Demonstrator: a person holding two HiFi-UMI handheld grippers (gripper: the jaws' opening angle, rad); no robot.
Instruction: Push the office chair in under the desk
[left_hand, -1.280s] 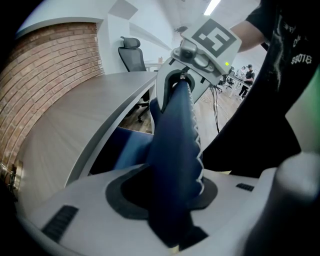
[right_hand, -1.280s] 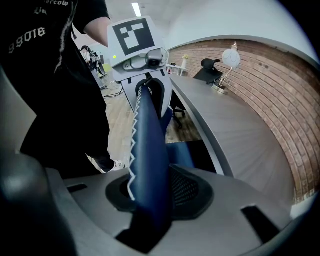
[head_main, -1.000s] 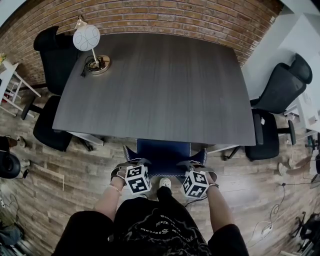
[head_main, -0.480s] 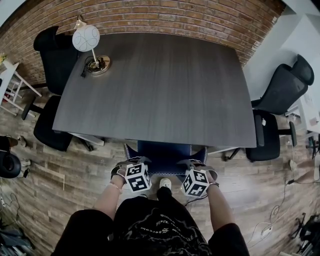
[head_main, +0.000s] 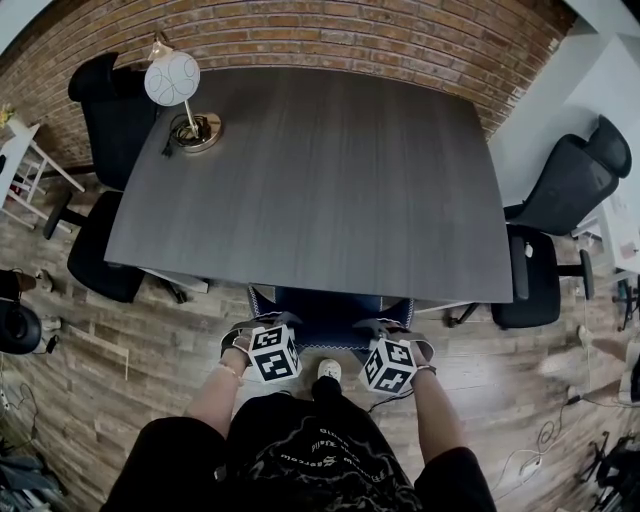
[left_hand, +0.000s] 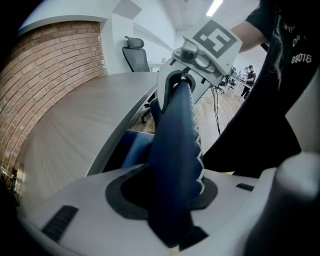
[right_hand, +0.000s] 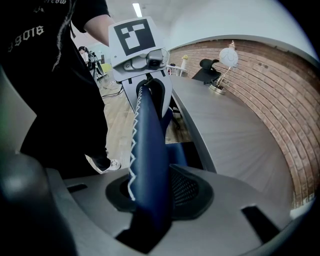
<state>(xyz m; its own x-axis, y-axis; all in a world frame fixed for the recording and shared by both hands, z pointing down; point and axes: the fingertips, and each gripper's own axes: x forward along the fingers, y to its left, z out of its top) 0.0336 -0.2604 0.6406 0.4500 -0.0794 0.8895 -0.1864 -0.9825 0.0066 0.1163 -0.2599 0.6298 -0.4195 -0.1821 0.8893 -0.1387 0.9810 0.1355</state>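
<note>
The blue office chair (head_main: 328, 308) sits mostly hidden beneath the desk (head_main: 310, 180), and only the top of its backrest shows past the near edge. The left tongs (head_main: 262, 327) and right tongs (head_main: 386, 328) each clamp that backrest edge. The chair's base and wheels are out of sight.

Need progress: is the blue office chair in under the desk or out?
Mostly in: blue office chair seat beneath the desk; backrest, held by left gripper and right gripper, outside its edge.
</note>
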